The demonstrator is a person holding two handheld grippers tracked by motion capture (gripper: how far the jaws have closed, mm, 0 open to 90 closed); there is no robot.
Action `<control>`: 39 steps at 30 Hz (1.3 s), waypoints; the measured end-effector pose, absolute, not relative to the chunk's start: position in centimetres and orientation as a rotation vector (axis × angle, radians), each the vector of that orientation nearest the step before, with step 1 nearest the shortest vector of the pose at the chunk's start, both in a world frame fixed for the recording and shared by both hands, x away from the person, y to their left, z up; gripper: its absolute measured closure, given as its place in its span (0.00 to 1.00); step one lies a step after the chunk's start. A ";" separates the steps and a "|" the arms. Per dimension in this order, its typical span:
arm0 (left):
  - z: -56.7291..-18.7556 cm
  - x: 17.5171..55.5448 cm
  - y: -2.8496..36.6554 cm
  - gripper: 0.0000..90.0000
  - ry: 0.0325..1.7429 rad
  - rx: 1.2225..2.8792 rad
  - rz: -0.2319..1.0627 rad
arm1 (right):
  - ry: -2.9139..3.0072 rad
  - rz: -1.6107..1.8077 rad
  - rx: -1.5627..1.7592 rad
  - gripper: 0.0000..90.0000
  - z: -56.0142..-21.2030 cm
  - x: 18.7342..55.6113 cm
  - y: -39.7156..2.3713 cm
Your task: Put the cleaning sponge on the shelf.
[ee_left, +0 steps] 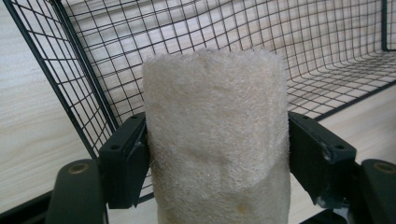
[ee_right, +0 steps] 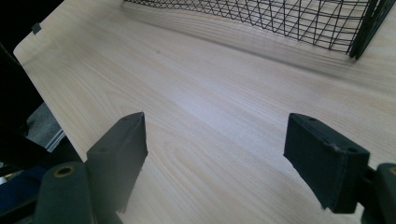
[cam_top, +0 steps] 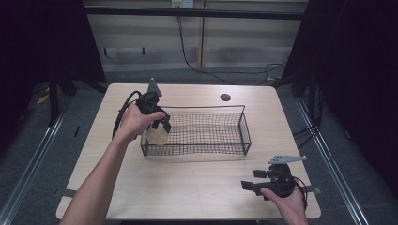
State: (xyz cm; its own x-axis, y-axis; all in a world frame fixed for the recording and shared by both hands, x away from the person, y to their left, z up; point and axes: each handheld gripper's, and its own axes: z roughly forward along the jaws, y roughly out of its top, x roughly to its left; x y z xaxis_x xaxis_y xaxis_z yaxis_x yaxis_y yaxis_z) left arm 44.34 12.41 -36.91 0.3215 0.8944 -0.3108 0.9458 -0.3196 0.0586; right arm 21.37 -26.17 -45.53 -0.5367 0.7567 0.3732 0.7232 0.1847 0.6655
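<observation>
Left gripper has its jaws pinching a pale loofah sponge, held right over the left end of the wire basket. Looks like the drop-in step; next it just needs lowering and letting go. Right gripper idles, jaws spread, above the light wood counter. Dark room around.

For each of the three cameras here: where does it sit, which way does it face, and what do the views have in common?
High view: above the person's side, looking forward and down on the table; both forearms, left gripper and right gripper show.
Left gripper view: rides the left gripper, looking along its jaws clamped on a pale fibrous roll at the wire basket.
Right gripper view: rides the right gripper, jaws apart over bare table.
Shared: all three show the basket.
</observation>
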 end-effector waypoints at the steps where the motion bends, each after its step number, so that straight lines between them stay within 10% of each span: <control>1: -37.0 44.3 12.3 0.31 1.669 2.368 -0.325 | 2.386 1.303 1.497 0.24 -45.5 21.4 -26.2; 39: -40.8 45.6 12.1 0.31 1.843 2.336 -0.262 | 2.402 1.310 1.486 0.24 -45.7 21.5 -26.1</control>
